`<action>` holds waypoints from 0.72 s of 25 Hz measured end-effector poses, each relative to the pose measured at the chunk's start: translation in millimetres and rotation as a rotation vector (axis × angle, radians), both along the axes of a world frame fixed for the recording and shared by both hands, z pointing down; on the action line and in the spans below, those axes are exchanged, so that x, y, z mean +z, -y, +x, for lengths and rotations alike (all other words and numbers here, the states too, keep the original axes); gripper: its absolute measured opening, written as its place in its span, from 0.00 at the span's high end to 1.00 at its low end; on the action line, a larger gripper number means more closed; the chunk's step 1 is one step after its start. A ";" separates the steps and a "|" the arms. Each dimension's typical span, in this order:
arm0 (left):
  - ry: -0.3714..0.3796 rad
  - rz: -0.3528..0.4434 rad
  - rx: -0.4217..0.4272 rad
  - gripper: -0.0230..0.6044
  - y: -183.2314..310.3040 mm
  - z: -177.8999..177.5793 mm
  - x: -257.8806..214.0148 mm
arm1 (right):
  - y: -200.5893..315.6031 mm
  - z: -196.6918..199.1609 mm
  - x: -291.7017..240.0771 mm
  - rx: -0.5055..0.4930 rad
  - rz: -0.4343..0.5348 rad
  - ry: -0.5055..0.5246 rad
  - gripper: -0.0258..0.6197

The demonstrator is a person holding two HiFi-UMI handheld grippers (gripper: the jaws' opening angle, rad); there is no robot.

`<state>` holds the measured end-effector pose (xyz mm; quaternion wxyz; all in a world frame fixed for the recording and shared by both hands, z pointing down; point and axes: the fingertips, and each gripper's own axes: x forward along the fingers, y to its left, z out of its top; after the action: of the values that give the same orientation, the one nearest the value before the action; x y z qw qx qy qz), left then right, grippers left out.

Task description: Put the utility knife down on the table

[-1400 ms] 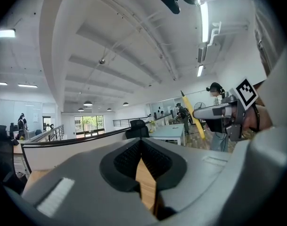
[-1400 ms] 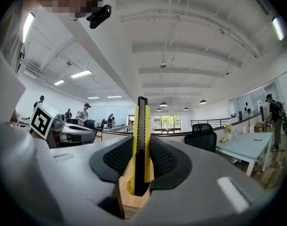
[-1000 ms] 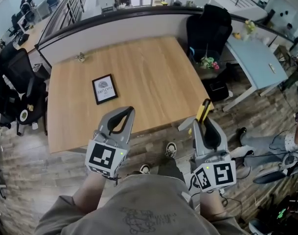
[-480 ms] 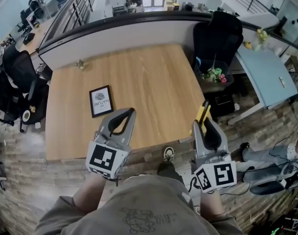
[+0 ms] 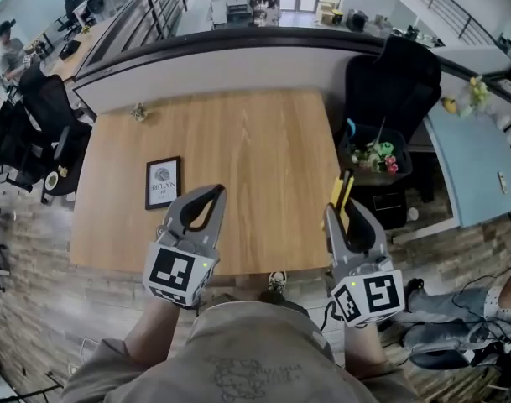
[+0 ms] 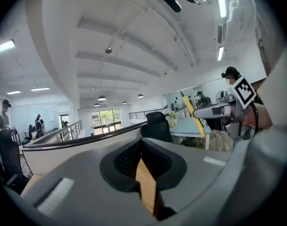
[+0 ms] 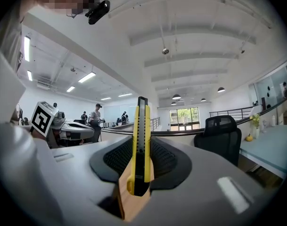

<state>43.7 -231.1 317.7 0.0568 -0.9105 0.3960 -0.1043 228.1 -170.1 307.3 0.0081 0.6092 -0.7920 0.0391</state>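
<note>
The utility knife (image 5: 346, 193) is yellow and black, and it sticks up out of my right gripper (image 5: 339, 212), which is shut on its lower part. In the right gripper view the knife (image 7: 141, 140) stands upright between the jaws of that gripper (image 7: 141, 161). Both grippers hover above the near edge of the wooden table (image 5: 238, 133), the right one at its front right corner. My left gripper (image 5: 211, 195) is shut and holds nothing. In the left gripper view its jaws (image 6: 145, 157) meet, and the right gripper with the knife (image 6: 192, 113) shows at the right.
A small framed picture (image 5: 162, 182) lies on the table's left half. A tiny ornament (image 5: 138, 110) sits at the far left corner. A black office chair (image 5: 391, 74) and a basket of small items (image 5: 374, 154) stand right of the table, beside a light blue desk (image 5: 477, 170).
The person has stepped towards the table. Both grippers now hang over its near edge; the right one, earlier past the right corner over the floor, is now at that corner, still gripping the knife.
</note>
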 end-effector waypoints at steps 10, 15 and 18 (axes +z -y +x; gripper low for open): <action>0.023 -0.028 -0.111 0.96 23.8 33.1 8.0 | 38.0 47.3 7.5 -0.083 -0.004 0.021 0.77; 0.039 -0.015 -0.110 0.96 34.6 37.8 9.2 | 51.0 51.1 17.4 -0.091 -0.027 0.021 0.77; 0.038 -0.024 -0.107 0.96 40.4 38.1 13.5 | 58.0 51.1 22.7 -0.088 -0.040 0.022 0.77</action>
<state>81.8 -271.5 331.3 0.0475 -0.8866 0.4416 -0.1291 279.2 -228.1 329.9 0.0133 0.5730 -0.8171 0.0613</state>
